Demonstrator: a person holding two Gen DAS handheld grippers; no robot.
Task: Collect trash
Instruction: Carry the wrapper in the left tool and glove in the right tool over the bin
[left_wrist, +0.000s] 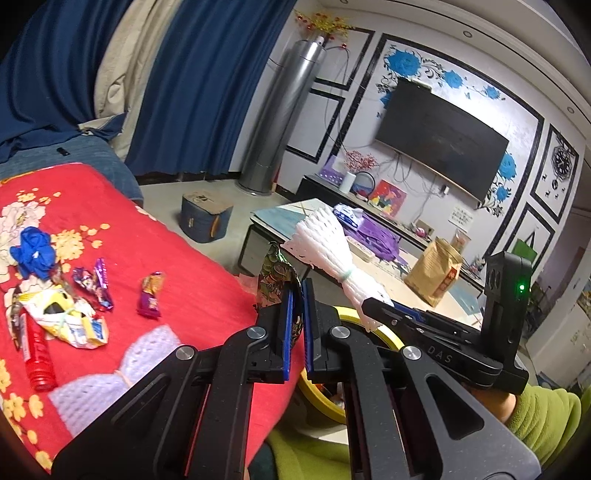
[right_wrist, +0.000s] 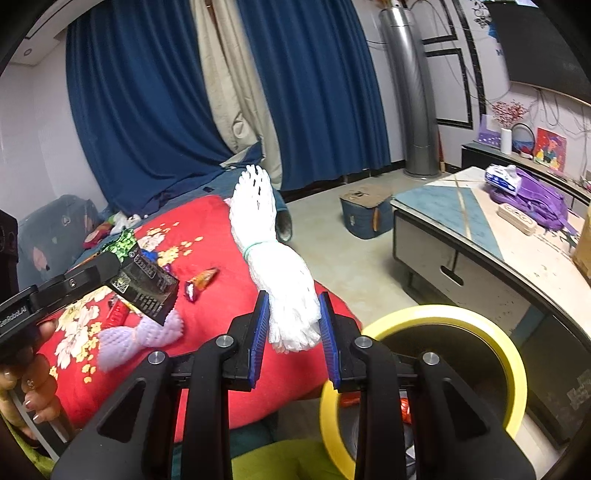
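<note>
My left gripper (left_wrist: 297, 295) is shut on a dark green patterned snack wrapper (left_wrist: 276, 278), held up off the red blanket; the wrapper also shows in the right wrist view (right_wrist: 146, 284). My right gripper (right_wrist: 291, 317) is shut on a white foam fruit net (right_wrist: 275, 258) tied with a green band, held above the yellow-rimmed bin (right_wrist: 495, 339). The net (left_wrist: 327, 251) and the bin rim (left_wrist: 384, 332) also show in the left wrist view. Loose trash lies on the blanket (left_wrist: 184, 295): candy wrappers (left_wrist: 150, 295), a crumpled yellow packet (left_wrist: 62, 317), a red bottle (left_wrist: 37, 356), a blue glove (left_wrist: 31, 253), a lilac foam net (left_wrist: 110, 384).
A low coffee table (right_wrist: 480, 236) stands at the right with a purple bag (right_wrist: 532, 203) and a brown paper bag (left_wrist: 436, 273). A blue box (right_wrist: 365, 214) sits on the floor. Blue curtains, a tower air conditioner (right_wrist: 413, 92) and a wall TV stand behind.
</note>
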